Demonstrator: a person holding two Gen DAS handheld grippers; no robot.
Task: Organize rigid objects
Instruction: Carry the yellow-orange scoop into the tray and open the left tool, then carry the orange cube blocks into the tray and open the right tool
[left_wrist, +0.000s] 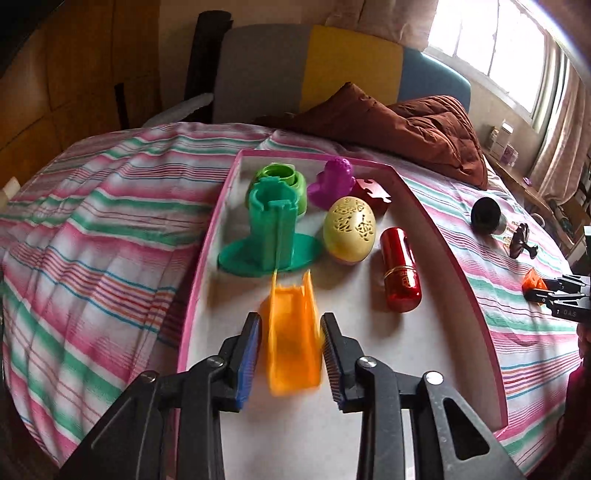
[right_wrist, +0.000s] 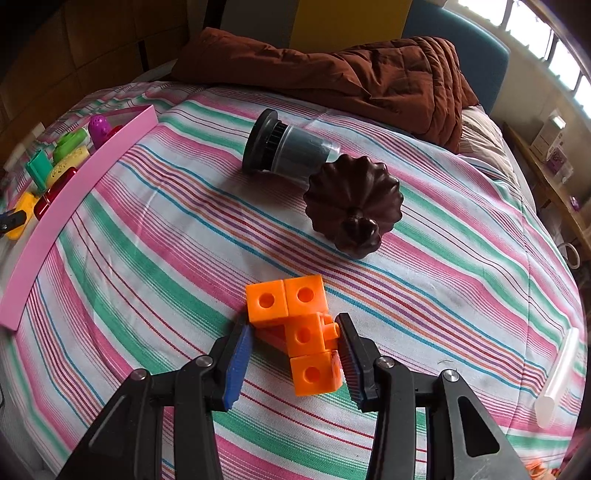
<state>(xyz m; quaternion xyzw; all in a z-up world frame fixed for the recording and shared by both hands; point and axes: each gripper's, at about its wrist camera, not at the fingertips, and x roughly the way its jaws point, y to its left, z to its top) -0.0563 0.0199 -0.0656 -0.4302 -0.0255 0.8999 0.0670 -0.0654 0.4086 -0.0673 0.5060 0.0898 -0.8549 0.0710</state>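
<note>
A pink-rimmed white tray lies on the striped bed. In it are a green tower, a light green ring piece, a purple figure, a dark red puzzle piece, a cream egg, a red capsule and an orange channel piece. My left gripper is open, its jaws on either side of the orange piece, which looks blurred. My right gripper is open around an orange cube cluster on the bedspread, right finger close to it.
A black and clear cylinder and a dark brown fluted piece lie on the bed beyond the cubes. A clear tube lies at the right edge. A brown quilt is bunched at the headboard. The tray rim shows left.
</note>
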